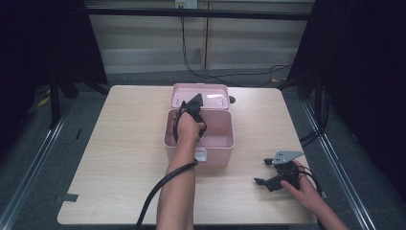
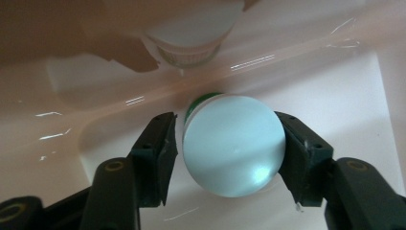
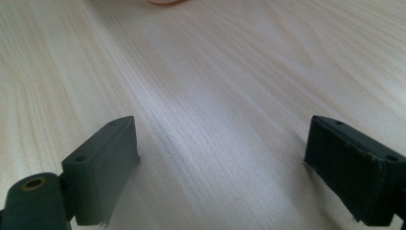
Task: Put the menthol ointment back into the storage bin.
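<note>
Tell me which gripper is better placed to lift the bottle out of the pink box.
Left. The left gripper is down inside the pink box, its jaws on either side of the bottle, touching or nearly so. The right gripper rests open on the table, away from the box.

L gripper (image 2: 230, 143) closed, R gripper (image 3: 220, 163) wide.

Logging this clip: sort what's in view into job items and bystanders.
In the job:
- left tool, down inside the box
- pale round-ended bottle between its jaws
- pink box, lid open

Lying about:
- right tool, open, resting on the table
- white ribbed cap farther back in the box
</note>
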The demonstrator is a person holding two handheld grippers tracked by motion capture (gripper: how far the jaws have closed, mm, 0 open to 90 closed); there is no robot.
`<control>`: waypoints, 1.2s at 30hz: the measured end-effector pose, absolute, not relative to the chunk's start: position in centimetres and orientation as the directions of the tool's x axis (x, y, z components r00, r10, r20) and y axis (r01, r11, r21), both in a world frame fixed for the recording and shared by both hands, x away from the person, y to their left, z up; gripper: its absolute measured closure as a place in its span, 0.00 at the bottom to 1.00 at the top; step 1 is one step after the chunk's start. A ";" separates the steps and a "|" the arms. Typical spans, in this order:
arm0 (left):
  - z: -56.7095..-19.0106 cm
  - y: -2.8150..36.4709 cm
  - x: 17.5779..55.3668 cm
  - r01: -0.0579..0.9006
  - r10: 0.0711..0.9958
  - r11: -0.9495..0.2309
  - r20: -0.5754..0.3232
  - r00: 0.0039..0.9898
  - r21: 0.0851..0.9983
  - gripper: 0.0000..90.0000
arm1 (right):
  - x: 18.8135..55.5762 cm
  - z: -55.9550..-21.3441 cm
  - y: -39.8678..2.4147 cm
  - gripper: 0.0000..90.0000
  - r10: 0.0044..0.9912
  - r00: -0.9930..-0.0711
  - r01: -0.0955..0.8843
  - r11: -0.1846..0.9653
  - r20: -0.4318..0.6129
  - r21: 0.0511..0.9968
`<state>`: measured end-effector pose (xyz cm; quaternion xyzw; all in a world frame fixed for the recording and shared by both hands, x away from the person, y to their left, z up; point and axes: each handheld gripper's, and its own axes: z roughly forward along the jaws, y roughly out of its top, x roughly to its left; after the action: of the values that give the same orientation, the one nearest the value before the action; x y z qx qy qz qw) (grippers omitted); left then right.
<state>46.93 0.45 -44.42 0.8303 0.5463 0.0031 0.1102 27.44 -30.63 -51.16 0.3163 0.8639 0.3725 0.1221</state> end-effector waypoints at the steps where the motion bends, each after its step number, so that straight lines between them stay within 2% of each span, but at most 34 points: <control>1: -44.4 0.4 46.9 0.907 0.909 -0.376 -0.114 0.401 0.192 0.45 | 27.4 -51.2 -30.6 0.12 0.637 -0.770 0.455 0.522 0.025 0.721; 17: -42.4 1.0 46.4 0.896 0.896 -0.389 -0.139 0.423 0.215 0.27 | 27.4 -51.1 -30.6 0.12 0.637 -0.771 0.456 0.524 0.025 0.720; 36: -39.1 1.8 45.4 0.870 0.863 -0.443 -0.160 0.479 0.219 0.25 | 27.4 -51.2 -30.6 0.12 0.635 -0.772 0.456 0.523 0.028 0.720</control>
<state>45.40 1.85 -39.13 0.8492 0.5100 -0.0123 0.1361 27.44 -30.63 -51.15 0.3157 0.8643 0.3726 0.1200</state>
